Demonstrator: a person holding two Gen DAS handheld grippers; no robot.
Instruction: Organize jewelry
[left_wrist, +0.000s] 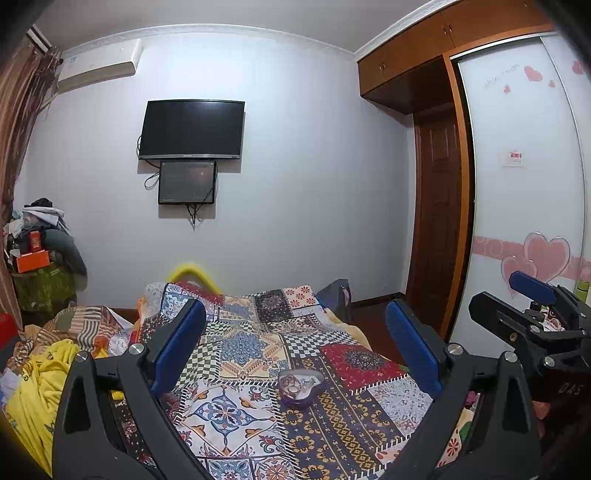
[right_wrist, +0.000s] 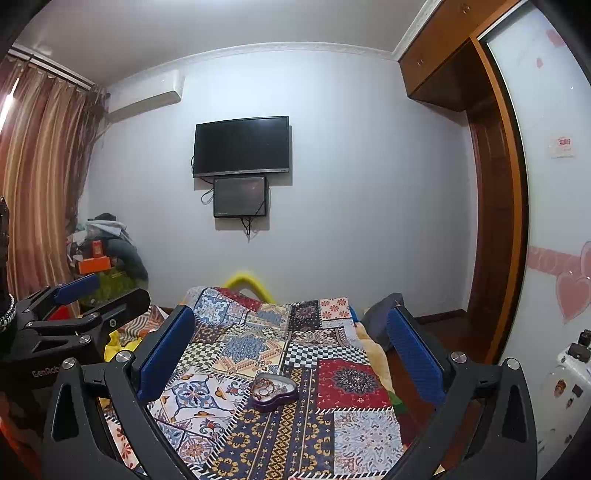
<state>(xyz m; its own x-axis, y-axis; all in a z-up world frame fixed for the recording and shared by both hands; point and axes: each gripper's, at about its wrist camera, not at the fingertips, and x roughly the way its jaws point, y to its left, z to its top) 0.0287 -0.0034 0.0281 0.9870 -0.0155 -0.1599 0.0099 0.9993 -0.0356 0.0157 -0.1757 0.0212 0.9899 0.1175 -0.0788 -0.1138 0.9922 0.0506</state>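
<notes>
A purple heart-shaped tin (left_wrist: 301, 387) with several pieces of jewelry inside sits open on the patchwork bedspread (left_wrist: 236, 417). It also shows in the right wrist view (right_wrist: 274, 392). My left gripper (left_wrist: 295, 343) is open and empty, held above and short of the tin. My right gripper (right_wrist: 291, 347) is open and empty too, at about the same distance from the tin. The right gripper shows at the right edge of the left wrist view (left_wrist: 532, 295), and the left gripper shows at the left edge of the right wrist view (right_wrist: 85, 295).
The bed (right_wrist: 332, 424) fills the foreground. Rumpled yellow and striped bedding (left_wrist: 44, 373) lies at its left. A wardrobe with heart decals (left_wrist: 517, 206) stands right. A TV (left_wrist: 192, 129) hangs on the far wall. A cluttered pile (left_wrist: 40, 251) stands far left by curtains.
</notes>
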